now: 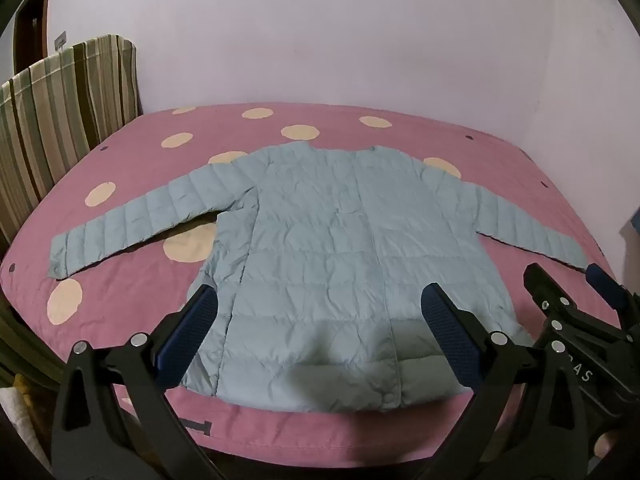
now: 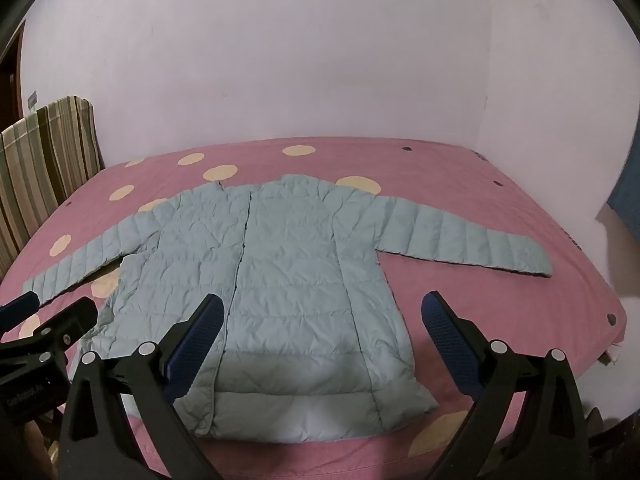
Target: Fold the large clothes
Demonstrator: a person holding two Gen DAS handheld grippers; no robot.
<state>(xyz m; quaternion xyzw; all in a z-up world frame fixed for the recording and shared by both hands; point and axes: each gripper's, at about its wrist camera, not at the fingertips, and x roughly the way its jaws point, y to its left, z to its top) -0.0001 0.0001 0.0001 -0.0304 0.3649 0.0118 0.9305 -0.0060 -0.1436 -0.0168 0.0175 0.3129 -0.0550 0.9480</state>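
So: jacket lay flat on bed, front up, collar far, hem near, both sleeves spread out to the sides. Pale blue, quilted, closed down the front. Left sleeve ran out toward the near-left bed edge, cuff resting on the pink cover. Right sleeve stretched toward the right edge, cuff flat and well short of the corner.

Left gripper hovered over the near hem, spread wide, nothing between the pads. Left pad sat over the jacket's left hem edge, right pad over the right part of the hem. Could not tell whether pads touched fabric.

Right gripper also gaped wide and empty, hung above the hem's right half. Left pad over the front closure line, right pad over bare cover just beside the jacket's right side. Contact with fabric unclear.

Each gripper showed at the edge of the other's view: right one at far right of left wrist view, near the right cuff; left one at far left of right wrist view, near the left cuff.

Bed cover pink with cream dots. Striped cushion stood upright at the bed's far-left side against the wall. Hem lay close to the near bed edge.
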